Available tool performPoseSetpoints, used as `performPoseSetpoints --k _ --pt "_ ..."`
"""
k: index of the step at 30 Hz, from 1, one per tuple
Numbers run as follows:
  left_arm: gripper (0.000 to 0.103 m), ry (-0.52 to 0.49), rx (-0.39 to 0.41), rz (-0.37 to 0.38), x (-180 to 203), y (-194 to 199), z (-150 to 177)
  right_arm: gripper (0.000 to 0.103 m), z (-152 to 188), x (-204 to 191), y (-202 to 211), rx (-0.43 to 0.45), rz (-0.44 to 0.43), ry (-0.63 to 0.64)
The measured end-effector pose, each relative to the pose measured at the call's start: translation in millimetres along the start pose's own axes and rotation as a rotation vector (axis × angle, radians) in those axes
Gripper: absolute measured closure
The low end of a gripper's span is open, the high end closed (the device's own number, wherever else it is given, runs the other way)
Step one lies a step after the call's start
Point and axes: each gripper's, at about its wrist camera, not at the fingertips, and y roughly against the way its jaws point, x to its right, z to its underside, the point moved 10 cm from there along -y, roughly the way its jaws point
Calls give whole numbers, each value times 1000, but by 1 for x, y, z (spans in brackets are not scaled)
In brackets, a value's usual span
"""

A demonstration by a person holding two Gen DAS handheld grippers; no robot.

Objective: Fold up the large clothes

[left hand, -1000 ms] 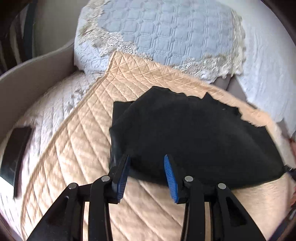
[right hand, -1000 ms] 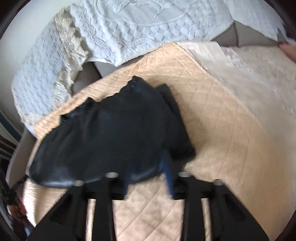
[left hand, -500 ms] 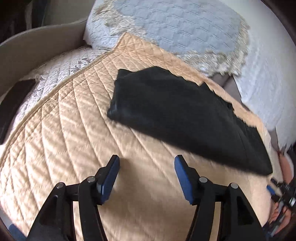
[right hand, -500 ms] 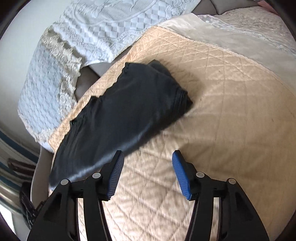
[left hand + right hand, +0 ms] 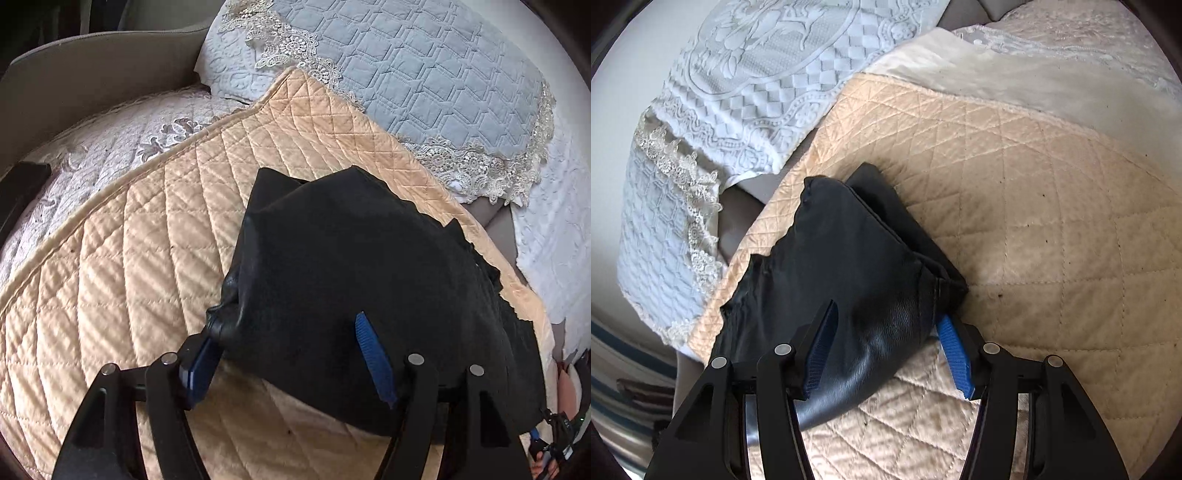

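Now the folded black garment (image 5: 362,280) lies on the peach quilted cover (image 5: 155,251); left gripper (image 5: 288,360) and right gripper (image 5: 890,347), jaws spread and lately widening, each straddle an end without pinching it

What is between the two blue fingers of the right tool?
The black folded garment: its near corner sits between the right tool's blue fingers, seen in the right wrist view.
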Motion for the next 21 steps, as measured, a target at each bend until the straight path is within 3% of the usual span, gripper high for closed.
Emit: performPoseSetpoints --k 4,6,7,8,10,13,21 --pt "32 6 12 -35 -3 -6 -7 47 -4 3 -3 35 18 -20" --pt "38 -9 20 -77 -3 -8 -9 47 -5 3 -6 44 45 -20" --pt "45 -25 25 -106 -3 -9 -10 48 -6 2 -8 42 63 -18" --pt "55 -34 26 -123 -3 -9 -11 63 -7 2 -10 39 87 -17" --pt "67 -55 23 -141 -1 -9 -15 80 -11 2 -11 29 101 -15" --pt "80 -136 23 -179 6 -2 -22 87 -13 -4 -2 20 86 -7" --pt "85 -207 62 -49 14 70 -12 89 11 -16 75 30 38 43"
